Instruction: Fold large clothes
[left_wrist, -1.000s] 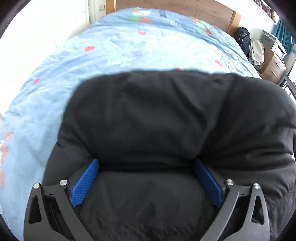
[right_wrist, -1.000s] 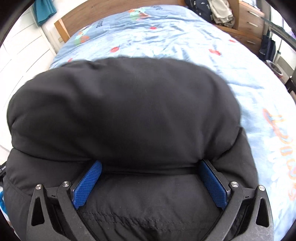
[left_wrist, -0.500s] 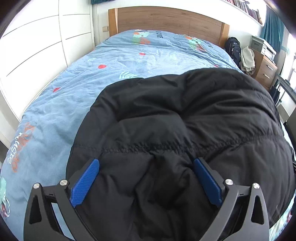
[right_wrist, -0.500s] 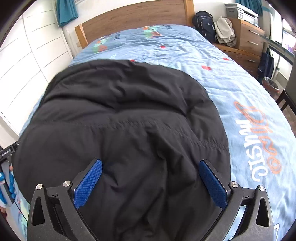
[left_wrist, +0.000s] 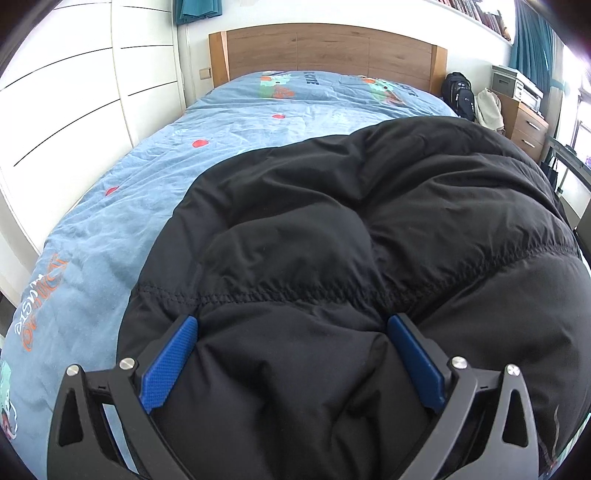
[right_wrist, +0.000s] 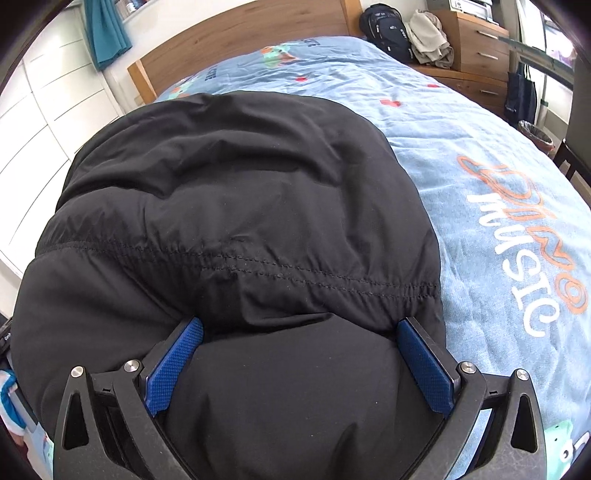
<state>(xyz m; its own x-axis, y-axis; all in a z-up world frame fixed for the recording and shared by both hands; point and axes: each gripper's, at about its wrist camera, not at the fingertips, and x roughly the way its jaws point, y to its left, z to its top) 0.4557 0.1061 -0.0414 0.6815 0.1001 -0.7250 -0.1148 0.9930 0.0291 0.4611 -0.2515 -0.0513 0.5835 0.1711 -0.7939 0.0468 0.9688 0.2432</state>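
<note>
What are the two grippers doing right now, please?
Left gripper: open, jaws wide around the black jacket.
Right gripper: open, jaws wide around the same jacket.

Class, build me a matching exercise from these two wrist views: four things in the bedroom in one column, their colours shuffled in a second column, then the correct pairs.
Column A
1. puffy jacket
2. bedspread
3. headboard
4. gripper pads

Column B
a. brown wood
b. dark blue, textured
c. black
d. light blue with printed pictures and lettering

Pairs: 1-c, 2-d, 3-a, 4-b
</note>
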